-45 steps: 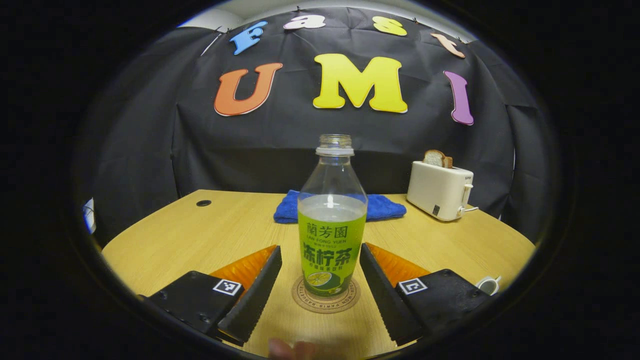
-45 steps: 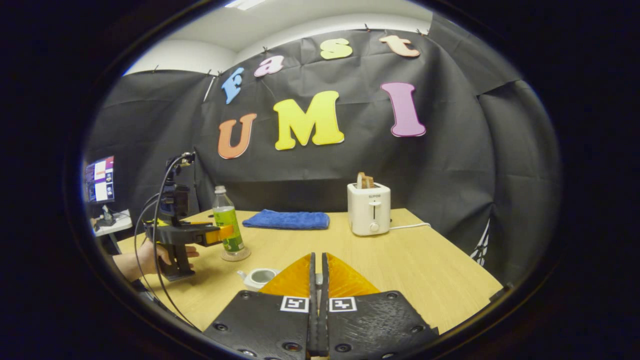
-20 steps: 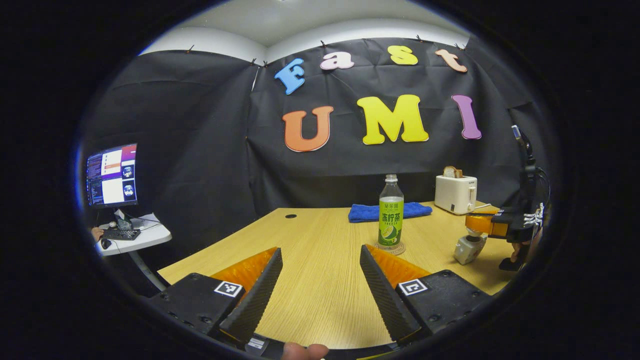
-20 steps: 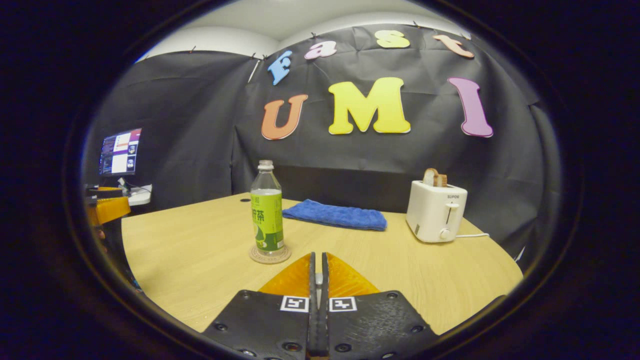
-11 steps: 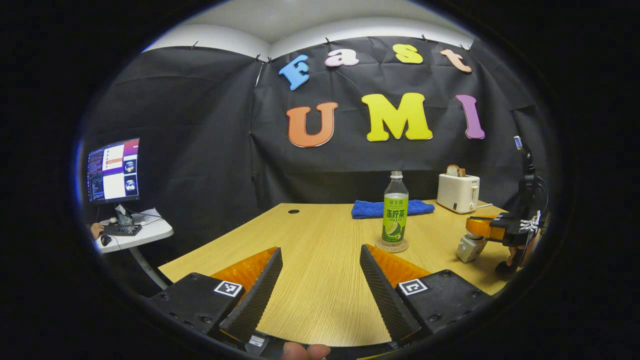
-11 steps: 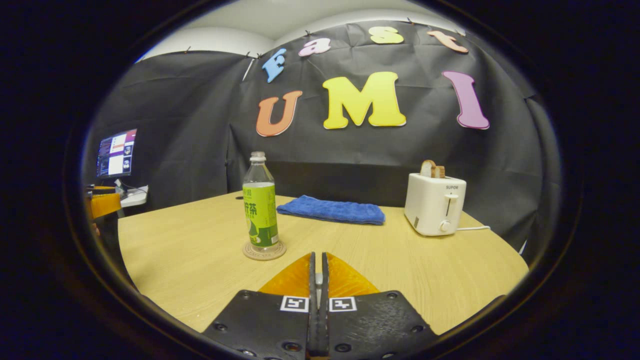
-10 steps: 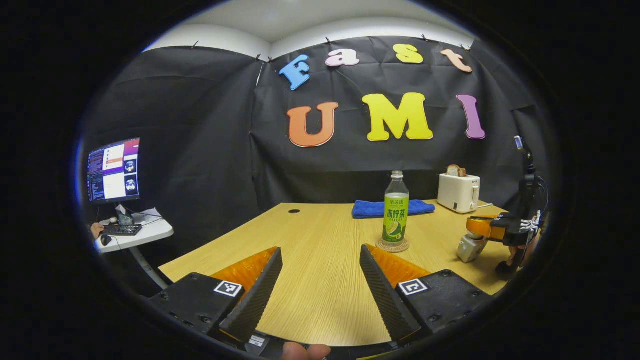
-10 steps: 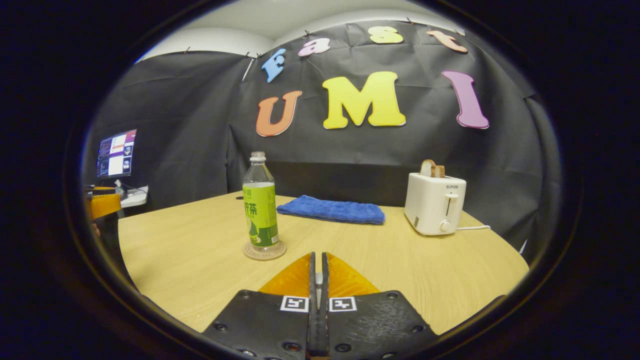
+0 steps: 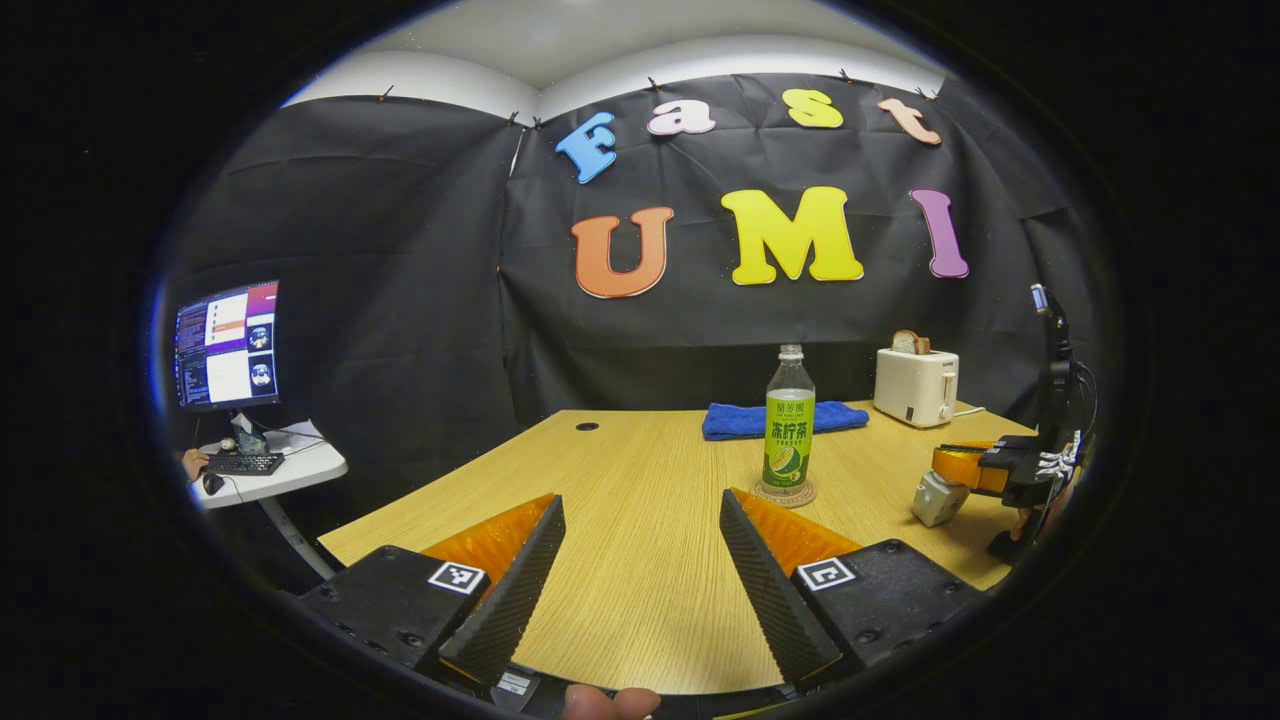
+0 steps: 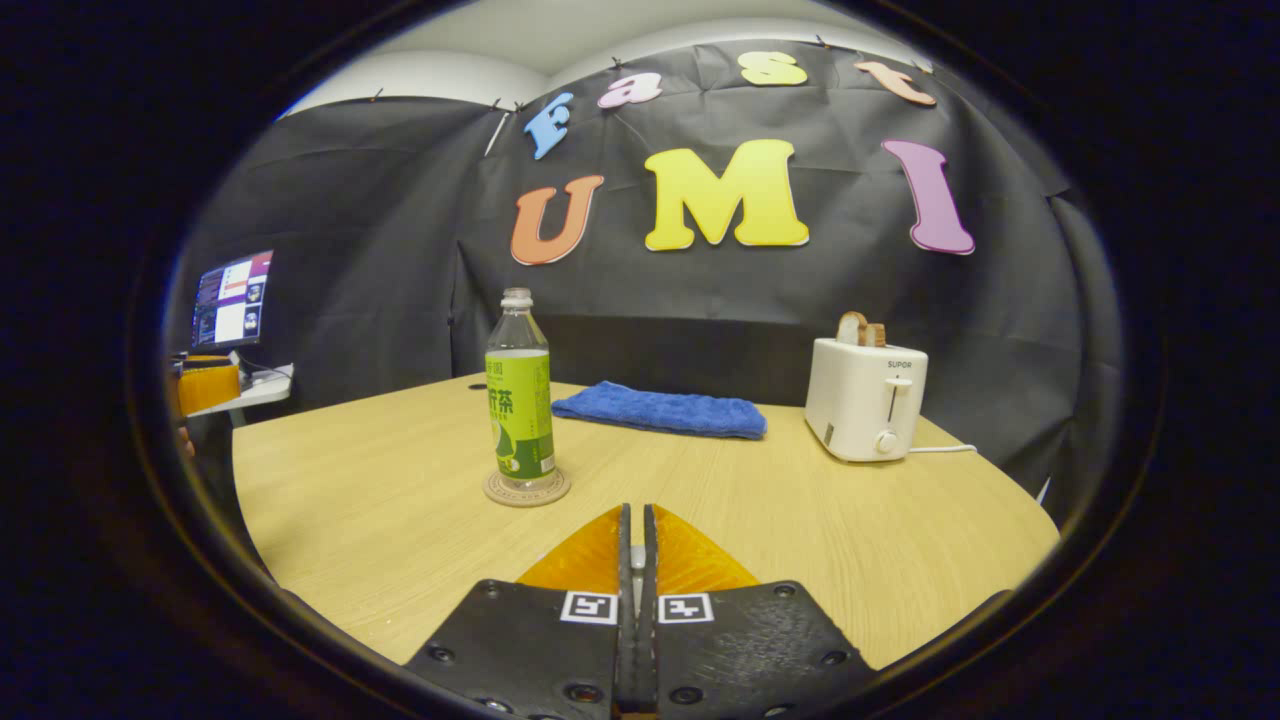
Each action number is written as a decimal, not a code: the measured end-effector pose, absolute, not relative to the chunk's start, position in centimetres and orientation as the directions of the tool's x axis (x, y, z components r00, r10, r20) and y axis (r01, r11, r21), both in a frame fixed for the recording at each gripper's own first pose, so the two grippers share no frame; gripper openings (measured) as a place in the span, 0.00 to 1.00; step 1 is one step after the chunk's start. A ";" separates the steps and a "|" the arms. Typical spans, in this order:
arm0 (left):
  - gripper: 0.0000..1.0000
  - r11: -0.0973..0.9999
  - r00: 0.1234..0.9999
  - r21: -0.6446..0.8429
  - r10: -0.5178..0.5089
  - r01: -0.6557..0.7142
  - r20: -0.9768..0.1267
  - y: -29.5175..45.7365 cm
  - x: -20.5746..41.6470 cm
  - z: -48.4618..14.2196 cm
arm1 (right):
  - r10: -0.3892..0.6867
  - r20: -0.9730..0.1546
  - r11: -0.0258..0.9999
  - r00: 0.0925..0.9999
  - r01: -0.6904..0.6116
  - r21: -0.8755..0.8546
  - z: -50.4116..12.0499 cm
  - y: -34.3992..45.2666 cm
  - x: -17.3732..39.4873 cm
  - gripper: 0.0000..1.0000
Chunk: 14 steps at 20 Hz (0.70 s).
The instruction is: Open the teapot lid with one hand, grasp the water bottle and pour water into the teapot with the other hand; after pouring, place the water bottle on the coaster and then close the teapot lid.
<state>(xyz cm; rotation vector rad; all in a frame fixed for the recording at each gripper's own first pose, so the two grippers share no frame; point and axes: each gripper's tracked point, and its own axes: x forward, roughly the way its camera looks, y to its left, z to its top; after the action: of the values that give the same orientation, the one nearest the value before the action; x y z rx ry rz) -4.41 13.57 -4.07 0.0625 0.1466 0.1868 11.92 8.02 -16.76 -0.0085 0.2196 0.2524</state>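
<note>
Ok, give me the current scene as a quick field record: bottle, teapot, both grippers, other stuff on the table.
water bottle: upright on the coaster, uncapped, free of both grippers
teapot: right gripper directly above it; lid state unclear
left gripper: jaws open, empty, short of the bottle
right gripper jaws: shut; contents hidden
blue towel: behind the bottle
toaster: bread in the slot

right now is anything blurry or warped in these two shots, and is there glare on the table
Left gripper view: sharp, but the fisheye bows the table edge and the wall; the monitor is bright. Right gripper view: also sharp, the bottle and toaster are crisp, lighting even and soft, no hard glare on the wood, faint shadow by the coaster; the table edge curves the same way.
</note>
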 end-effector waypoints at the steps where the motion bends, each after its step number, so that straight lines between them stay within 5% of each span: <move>1: 0.97 0.981 0.972 0.077 0.190 -0.181 -0.140 13.7 -4.4 -4.0 | 0.242 -0.216 0.970 0.946 -0.244 0.015 -16.7 8.0 11.9 0.01; 4: 0.97 0.981 0.973 0.078 0.186 -0.177 -0.137 13.3 -4.4 -3.7 | 0.241 -0.194 0.970 0.951 -0.242 0.018 -15.7 8.0 11.6 0.10; 6: 0.97 0.982 0.975 0.079 0.180 -0.171 -0.128 12.9 -4.3 -3.2 | 0.230 -0.160 0.973 0.960 -0.229 0.024 -14.6 7.5 11.4 0.31; 7: 0.98 0.982 0.976 0.083 0.179 -0.169 -0.120 12.6 -4.4 -2.9 | 0.210 -0.144 0.978 0.967 -0.209 0.023 -14.0 6.9 11.2 0.58; 9: 0.97 0.983 0.979 0.085 0.174 -0.165 -0.110 12.1 -4.2 -2.6 | 0.158 -0.121 0.987 0.980 -0.155 0.030 -13.1 5.3 11.0 0.98; 14: 0.97 0.986 0.985 0.083 0.149 -0.141 -0.090 10.4 -3.8 -1.8 | 0.068 -0.071 0.996 0.995 -0.063 0.070 -10.0 1.2 8.1 0.98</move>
<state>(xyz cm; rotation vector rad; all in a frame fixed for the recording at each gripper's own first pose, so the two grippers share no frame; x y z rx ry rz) -3.84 10.42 -1.78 0.0761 0.0963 0.1460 8.08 1.21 -9.98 0.0679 0.0738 0.0654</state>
